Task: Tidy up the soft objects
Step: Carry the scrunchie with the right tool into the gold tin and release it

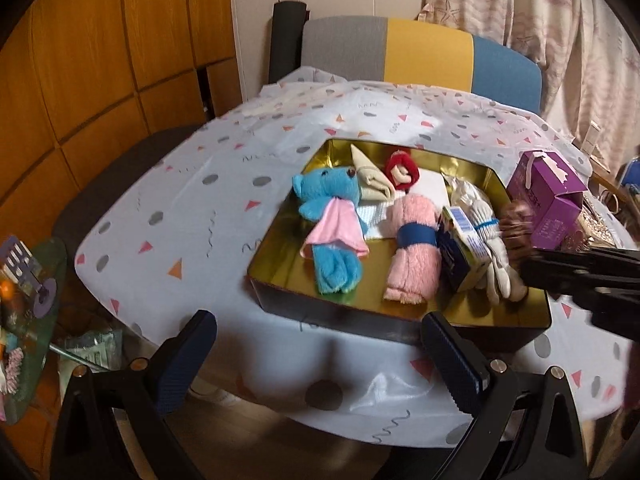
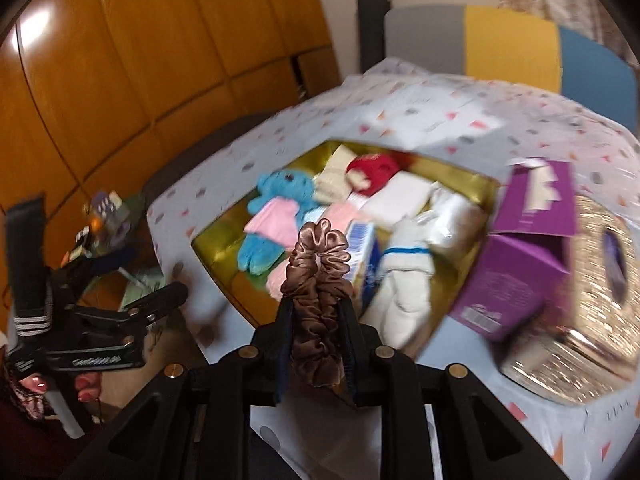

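My right gripper (image 2: 316,300) is shut on a brown satin scrunchie (image 2: 318,276), held above the near edge of a gold-lined tin (image 2: 216,256). The left wrist view shows that gripper (image 1: 532,268) coming in from the right, with the scrunchie (image 1: 516,220) blurred over the tin's (image 1: 340,316) right side. Inside lie a blue plush toy (image 1: 328,200) with a pink cloth, a rolled pink towel (image 1: 412,248) with a blue band, a red plush piece (image 1: 402,168), a beige folded cloth (image 1: 370,184) and bundled white gloves (image 1: 488,232). My left gripper (image 1: 318,320) stands open in front of the tin, holding nothing.
A small blue and white carton (image 1: 460,248) stands in the tin. A purple box (image 1: 552,200) and a glittery lid (image 2: 580,280) sit right of it. The patterned tablecloth (image 1: 180,200) covers the table. A colour-block chair (image 1: 424,48) stands behind, with cluttered items (image 1: 24,280) at the left.
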Tool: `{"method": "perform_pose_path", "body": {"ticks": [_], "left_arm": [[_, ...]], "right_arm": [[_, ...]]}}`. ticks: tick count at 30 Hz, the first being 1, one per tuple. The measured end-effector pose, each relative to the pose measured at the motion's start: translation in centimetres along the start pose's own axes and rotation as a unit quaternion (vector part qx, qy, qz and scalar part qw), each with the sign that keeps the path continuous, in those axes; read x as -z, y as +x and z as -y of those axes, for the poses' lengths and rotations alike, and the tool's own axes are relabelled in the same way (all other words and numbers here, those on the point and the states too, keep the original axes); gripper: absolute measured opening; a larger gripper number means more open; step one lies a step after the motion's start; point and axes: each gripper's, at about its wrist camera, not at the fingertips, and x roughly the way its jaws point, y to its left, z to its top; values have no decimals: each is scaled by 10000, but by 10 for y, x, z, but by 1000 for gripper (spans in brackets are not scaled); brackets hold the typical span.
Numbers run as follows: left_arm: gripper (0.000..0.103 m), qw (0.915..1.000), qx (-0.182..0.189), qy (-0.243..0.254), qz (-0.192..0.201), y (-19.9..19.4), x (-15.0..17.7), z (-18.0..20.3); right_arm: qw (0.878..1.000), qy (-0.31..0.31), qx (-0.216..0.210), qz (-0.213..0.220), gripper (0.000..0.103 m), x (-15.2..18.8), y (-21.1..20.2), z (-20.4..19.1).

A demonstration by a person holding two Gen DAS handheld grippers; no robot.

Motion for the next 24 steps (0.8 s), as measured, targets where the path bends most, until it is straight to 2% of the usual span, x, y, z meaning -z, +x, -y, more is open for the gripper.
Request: {"method": "perform_pose_path", "body": {"ticks": [3,8,14,18,22,24], "left_arm": [[103,9999,67,-76,-92,1,3,-2],[103,9998,98,-82,-167,2,6,1],[103,9999,106,-29,-73,-9,5,4],[103,10000,19,26,54,-26,0,6],[103,9999,72,19,142,-45,0,8],[103,9998,69,-24,178,-53,1,8]], "right_arm": [[9996,-127,-5,-260,23,-1,19,-3],[9980,-156,-103,-604,39,0,39,-2],[9999,53,115,-117,41,5,16,-9],[9973,171,535,467,43,11,-18,-28],[9833,474,1522,875,45,21,-48,-54],[9772,668,1775,957,46,24,-55,-60]]}}
